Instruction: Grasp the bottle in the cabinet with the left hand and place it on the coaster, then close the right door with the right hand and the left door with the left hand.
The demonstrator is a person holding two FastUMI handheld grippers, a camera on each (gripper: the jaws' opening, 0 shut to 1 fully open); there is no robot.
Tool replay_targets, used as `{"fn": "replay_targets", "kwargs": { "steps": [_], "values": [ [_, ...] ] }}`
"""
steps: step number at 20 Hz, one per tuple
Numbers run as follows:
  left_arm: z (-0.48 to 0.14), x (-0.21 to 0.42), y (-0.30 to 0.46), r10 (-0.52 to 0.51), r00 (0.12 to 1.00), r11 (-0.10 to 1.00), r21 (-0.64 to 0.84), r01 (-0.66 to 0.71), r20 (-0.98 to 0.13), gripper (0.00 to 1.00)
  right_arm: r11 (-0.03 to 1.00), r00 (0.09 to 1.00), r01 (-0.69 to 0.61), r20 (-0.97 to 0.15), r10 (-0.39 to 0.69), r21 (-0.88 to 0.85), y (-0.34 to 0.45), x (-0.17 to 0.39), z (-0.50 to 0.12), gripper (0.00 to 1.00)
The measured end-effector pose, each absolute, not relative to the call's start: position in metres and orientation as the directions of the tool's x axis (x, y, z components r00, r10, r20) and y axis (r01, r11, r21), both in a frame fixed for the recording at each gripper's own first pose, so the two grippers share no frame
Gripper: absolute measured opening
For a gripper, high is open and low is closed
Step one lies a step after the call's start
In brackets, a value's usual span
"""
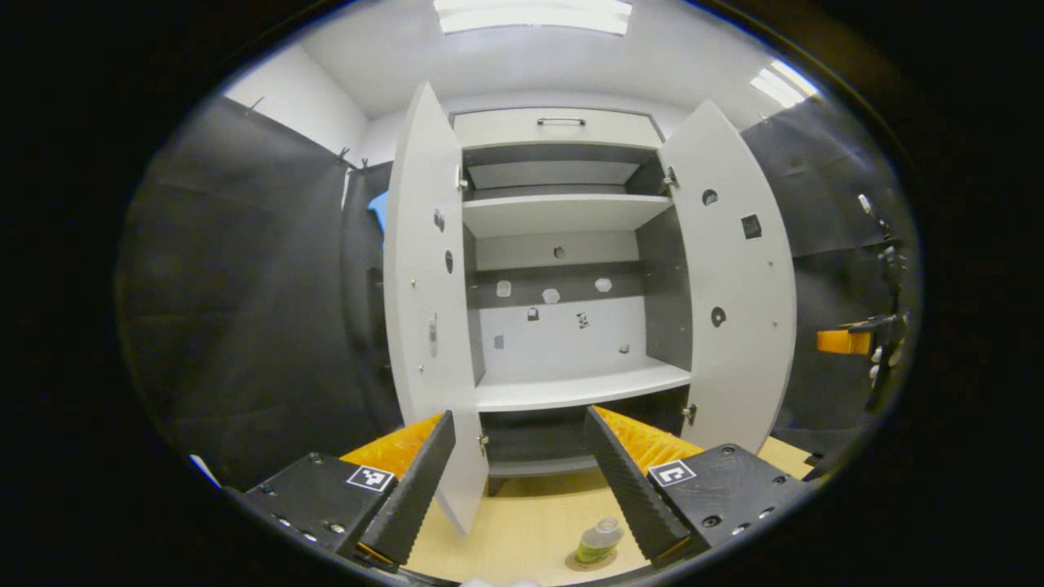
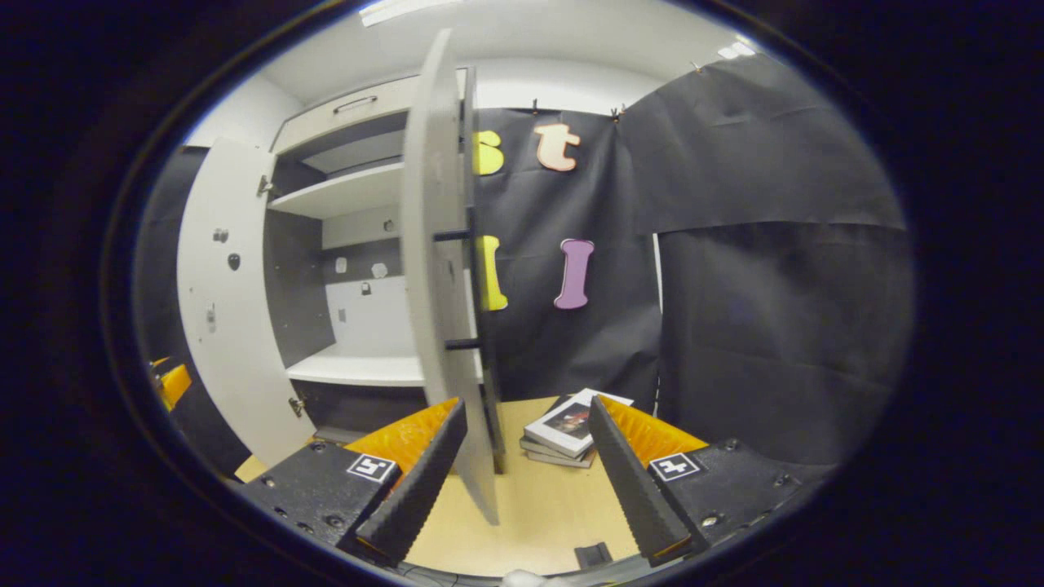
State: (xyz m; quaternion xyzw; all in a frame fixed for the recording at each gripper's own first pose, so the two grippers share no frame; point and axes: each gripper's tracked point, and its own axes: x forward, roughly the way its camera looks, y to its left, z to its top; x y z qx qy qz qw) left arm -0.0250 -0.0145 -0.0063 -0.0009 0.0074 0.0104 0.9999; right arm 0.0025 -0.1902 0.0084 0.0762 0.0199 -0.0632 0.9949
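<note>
On the table [image 1: 522, 522], the bottle [image 1: 599, 540] stands on its coaster [image 1: 589, 561], low between the left gripper's [image 1: 526, 485] spread, empty jaws. The right gripper [image 2: 522, 481], jaws apart, straddles the right door's [image 2: 440, 269] edge without touching.

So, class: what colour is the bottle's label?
Yellow-green, seen best in the left gripper view: the bottle.

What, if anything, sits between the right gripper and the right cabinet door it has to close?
Nothing visible. The right gripper is open, and the right door stands edge-on just ahead of its fingers, with bare tabletop in between. The stack of books lies off to the side, behind the door.
</note>
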Motion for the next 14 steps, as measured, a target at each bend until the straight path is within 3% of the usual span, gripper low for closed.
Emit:
{"fn": "replay_targets", "kwargs": {
  "steps": [7, 14],
  "values": [
    [0.011, -0.043, -0.049, 0.149, 0.988, 0.988, -0.037, -0.150, -0.027, 0.98, 0.987, 1.000, 0.026, -0.012, -0.025, 0.161, -0.277, 0.057, 0.042, 1.00],
    [0.022, -0.065, -0.060, 0.195, 0.981, 0.979, -0.049, -0.196, -0.012, 0.99, 0.979, 0.990, -0.140, 0.002, 0.141, 0.151, -0.246, 0.098, 0.068, 1.00]
  ]
}}
